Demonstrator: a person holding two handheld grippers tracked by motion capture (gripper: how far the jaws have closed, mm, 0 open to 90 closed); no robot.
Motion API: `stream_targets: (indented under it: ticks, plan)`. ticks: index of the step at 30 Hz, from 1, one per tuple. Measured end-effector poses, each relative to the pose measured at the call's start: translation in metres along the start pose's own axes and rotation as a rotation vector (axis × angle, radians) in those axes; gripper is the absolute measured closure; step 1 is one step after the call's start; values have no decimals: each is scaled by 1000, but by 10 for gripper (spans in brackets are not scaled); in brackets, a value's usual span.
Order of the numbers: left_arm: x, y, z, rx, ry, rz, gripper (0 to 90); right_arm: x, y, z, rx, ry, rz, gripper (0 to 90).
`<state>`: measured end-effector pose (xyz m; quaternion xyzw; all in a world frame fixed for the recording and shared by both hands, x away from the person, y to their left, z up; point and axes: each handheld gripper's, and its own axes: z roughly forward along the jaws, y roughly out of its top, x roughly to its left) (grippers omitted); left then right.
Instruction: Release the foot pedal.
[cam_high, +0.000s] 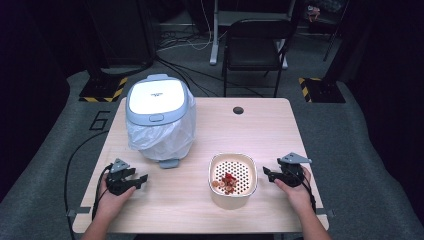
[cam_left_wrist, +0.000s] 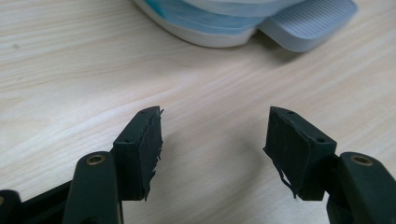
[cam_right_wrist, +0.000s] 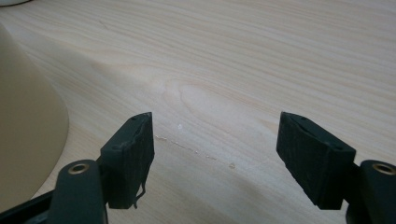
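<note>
A: Currently, left gripper (cam_high: 141, 180) status?
B: Jaws apart, holding nothing, near the pedal bin (cam_high: 159, 117).
A: Right gripper (cam_high: 267, 174)?
B: Jaws apart, empty, just beside the strainer bowl (cam_high: 233, 174), which stands right of the bin.

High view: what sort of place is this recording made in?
Probably a lab or recording studio, not a kitchen. The wooden table stands on grey carpet among dark curtains, with cables on the floor, yellow-black striped stand bases and a folding chair behind. A bin and a strainer bowl look like staged props.
</note>
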<state>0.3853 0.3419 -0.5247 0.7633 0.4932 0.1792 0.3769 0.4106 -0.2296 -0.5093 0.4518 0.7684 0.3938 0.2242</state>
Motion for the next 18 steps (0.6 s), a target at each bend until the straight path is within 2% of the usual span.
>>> stream_targets:
  ticks: [1, 3, 5, 6, 7, 9, 12, 13, 14, 16, 18]
  plan:
    - [1, 0, 0, -9, 7, -16, 360, 0, -1, 1, -7, 10, 2, 271]
    - [3, -1, 0, -12, 29, -18, 359, 0, -2, 3, 6, 12, 7, 269]
    - [5, -1, 0, -21, 43, -28, 360, 0, -4, 5, 16, 9, -18, 266]
    - [6, -1, -1, -10, 42, -30, 358, 1, -6, 7, 22, 3, -24, 265]
    - [6, -1, 0, -31, 49, -53, 357, 1, -6, 7, 28, 6, -18, 264]
    - [7, -1, -1, -35, 49, -55, 350, 1, -7, 8, 30, 4, -8, 262]
    - [7, 0, -1, -33, 61, -51, 346, -1, -9, 9, 34, 0, -20, 259]
    - [8, 0, -1, -20, 67, -48, 341, -1, -9, 8, 36, -1, -12, 258]
    - [7, -1, 1, -33, 72, -54, 340, -2, -9, 8, 38, -2, -6, 257]
    - [8, -1, 0, -15, 70, -46, 340, -3, -10, 8, 35, -2, 7, 256]
    - [7, -1, 2, -23, 80, -45, 340, -3, -11, 8, 38, -2, 8, 251]
